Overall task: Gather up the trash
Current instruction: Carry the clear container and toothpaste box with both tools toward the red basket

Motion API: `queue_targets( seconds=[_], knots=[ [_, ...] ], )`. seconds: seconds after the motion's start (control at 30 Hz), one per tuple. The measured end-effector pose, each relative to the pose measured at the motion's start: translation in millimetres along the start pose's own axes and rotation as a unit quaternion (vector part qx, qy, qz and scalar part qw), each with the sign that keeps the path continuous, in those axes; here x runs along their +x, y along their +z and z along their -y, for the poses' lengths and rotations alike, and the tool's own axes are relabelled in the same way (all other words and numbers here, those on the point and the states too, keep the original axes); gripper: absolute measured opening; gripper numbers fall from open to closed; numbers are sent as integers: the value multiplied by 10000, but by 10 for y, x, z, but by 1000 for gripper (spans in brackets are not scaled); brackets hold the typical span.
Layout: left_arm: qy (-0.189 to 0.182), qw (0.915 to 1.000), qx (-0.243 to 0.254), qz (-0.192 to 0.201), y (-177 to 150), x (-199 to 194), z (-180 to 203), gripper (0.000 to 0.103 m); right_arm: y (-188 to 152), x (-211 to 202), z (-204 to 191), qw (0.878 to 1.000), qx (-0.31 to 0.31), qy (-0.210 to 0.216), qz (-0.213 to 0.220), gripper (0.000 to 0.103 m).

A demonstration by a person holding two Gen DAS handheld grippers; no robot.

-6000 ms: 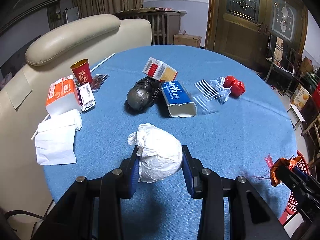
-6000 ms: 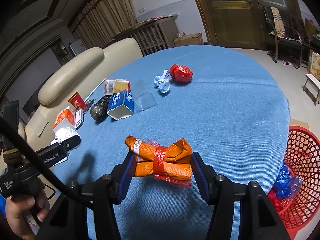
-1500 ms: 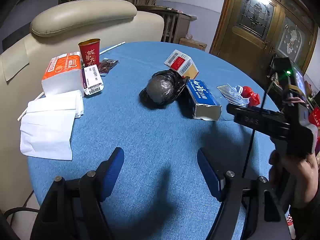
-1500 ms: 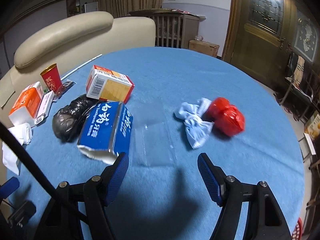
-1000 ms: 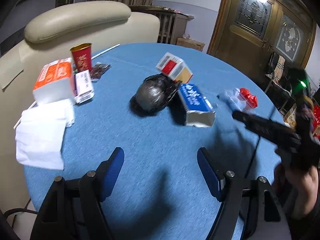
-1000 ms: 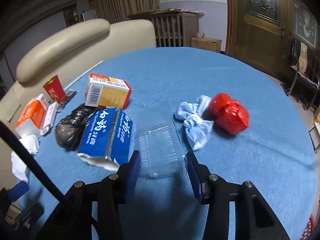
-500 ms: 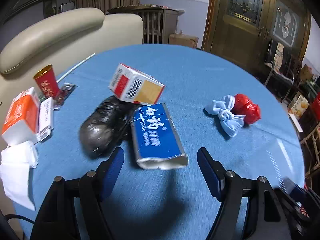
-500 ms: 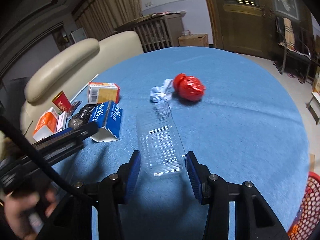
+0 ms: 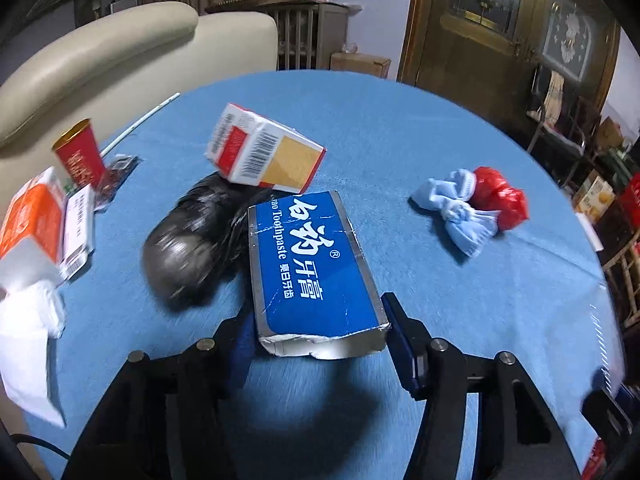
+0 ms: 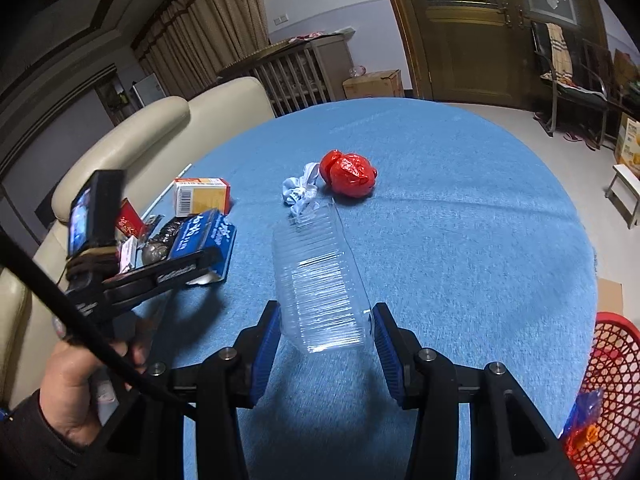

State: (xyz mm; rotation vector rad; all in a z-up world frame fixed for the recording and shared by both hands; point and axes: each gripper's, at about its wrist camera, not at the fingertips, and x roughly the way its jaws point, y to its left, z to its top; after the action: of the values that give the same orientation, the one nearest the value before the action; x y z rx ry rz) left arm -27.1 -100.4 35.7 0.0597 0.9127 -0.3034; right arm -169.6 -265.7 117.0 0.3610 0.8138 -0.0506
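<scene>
Your right gripper [image 10: 326, 330] is now clenched on the clear plastic container [image 10: 318, 280] and has lifted it off the blue table [image 10: 460, 240]; 1.5 s ago its jaws were spread empty over that container as it lay flat just right of the toothpaste box. So 1 more piece is in hand, and the next job, as I judge it, is carrying it to the red basket [image 10: 616, 364], which sits below the table edge well to the right of the toothpaste box.

Your left gripper [image 9: 318, 344] was hovering wide apart over bare cloth 1.5 s ago. Now the toothpaste box [image 9: 310, 272] sits between its fingers, which look close against both sides; I cannot tell whether they have actually bitten or whether the box is off the table.

The left wrist view alone shows what is touching the toothpaste box: the black bag [image 9: 192, 248] against its left side and the red-and-white carton [image 9: 266, 156] just behind it, so lift cleanly. The right wrist view alone shows the basket, already holding wrappers, and your left hand [image 10: 76, 392]. Both views show the red wad [image 10: 350, 174] and light blue rag [image 10: 300, 190], well right of the toothpaste box.
</scene>
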Motion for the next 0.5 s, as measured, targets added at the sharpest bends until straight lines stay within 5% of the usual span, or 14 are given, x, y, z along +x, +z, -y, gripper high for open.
queue_targets(
  seconds=[0.5],
  knots=[
    [218, 9994, -151, 208, -722, -845, -251, 61, -345, -280, -233, 9998, -96, 158, 8, 49]
  ],
)
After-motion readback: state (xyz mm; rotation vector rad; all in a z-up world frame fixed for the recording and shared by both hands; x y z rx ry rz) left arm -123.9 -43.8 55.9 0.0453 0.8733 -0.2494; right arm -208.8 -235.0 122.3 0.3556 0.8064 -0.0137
